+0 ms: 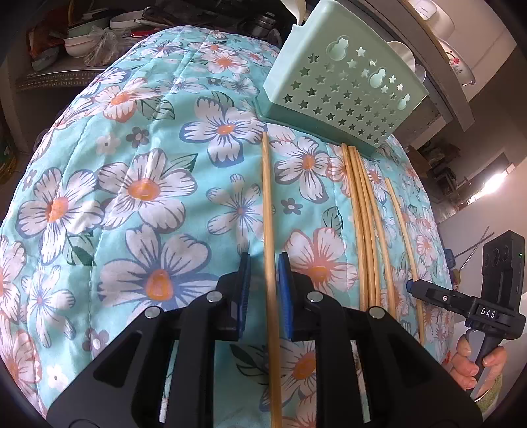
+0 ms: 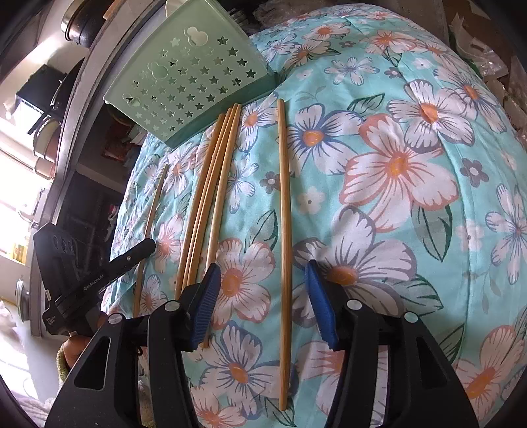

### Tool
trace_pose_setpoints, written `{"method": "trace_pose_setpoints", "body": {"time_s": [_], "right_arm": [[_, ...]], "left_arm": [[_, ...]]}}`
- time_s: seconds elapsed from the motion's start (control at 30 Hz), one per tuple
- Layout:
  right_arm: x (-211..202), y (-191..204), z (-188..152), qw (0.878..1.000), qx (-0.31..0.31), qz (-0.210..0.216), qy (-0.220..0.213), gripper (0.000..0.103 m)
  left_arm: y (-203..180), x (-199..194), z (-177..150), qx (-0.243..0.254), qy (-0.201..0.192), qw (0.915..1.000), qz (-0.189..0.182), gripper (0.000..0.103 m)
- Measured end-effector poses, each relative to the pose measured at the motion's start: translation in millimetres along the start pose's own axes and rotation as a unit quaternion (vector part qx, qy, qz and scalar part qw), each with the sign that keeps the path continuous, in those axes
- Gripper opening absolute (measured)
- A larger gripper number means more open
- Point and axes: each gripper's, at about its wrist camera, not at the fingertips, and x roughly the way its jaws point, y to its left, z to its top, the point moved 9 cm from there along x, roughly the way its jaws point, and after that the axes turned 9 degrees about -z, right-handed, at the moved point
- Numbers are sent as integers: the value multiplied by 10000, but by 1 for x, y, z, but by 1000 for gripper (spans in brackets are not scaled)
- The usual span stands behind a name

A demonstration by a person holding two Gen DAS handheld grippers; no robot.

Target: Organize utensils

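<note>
In the left wrist view, one bamboo chopstick point(image 1: 267, 210) lies on the floral cloth point(image 1: 148, 184) and runs between the blue pads of my left gripper point(image 1: 265, 280). The jaws stand narrowly open with small gaps either side of it. A bundle of several chopsticks point(image 1: 362, 224) and a lone thinner one point(image 1: 400, 217) lie to its right. In the right wrist view, my right gripper point(image 2: 263, 296) is wide open astride a single chopstick point(image 2: 285, 214) without touching it. A bundle point(image 2: 210, 184) and a thin chopstick point(image 2: 152, 224) lie to the left. A mint-green star-holed holder point(image 1: 339, 89) point(image 2: 187, 82) stands beyond them.
The cloth bulges like a cushion and falls away at its edges. A hand point(image 1: 467, 362) holds the other gripper's handle at the right edge of the left wrist view. Shelves with bowls point(image 1: 85, 36) and pots point(image 2: 82, 19) lie behind the cloth.
</note>
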Motion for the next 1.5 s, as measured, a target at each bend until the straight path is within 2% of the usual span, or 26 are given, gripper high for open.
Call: {"method": "trace_pose_setpoints", "body": {"time_s": [0.3,0.63,0.83,1.13,1.27,1.5], "right_arm": [[3,3,2,9999,132,52,-72,56],[-6,-9,-4,9999,54,100,-38,53],[-11,-15,0,9997,44,145,177,50],[-17,-13,44,9982,-448,-335,-203,43],[-14,-12,65,9958,-639,-561,-339,38],[10,-6,82,9901,-952,-982,-310,29]], "left_arm": [[-4,1,-1,183,6,9997,-167,26],[-5,1,-2,184,85,9997,-120,26],[-6,-2,3,158,284,9995,-48,26],[-3,-2,37,367,358,9985,197,26],[-5,14,55,320,472,9982,177,25],[-3,43,74,378,640,9963,442,24]]}}
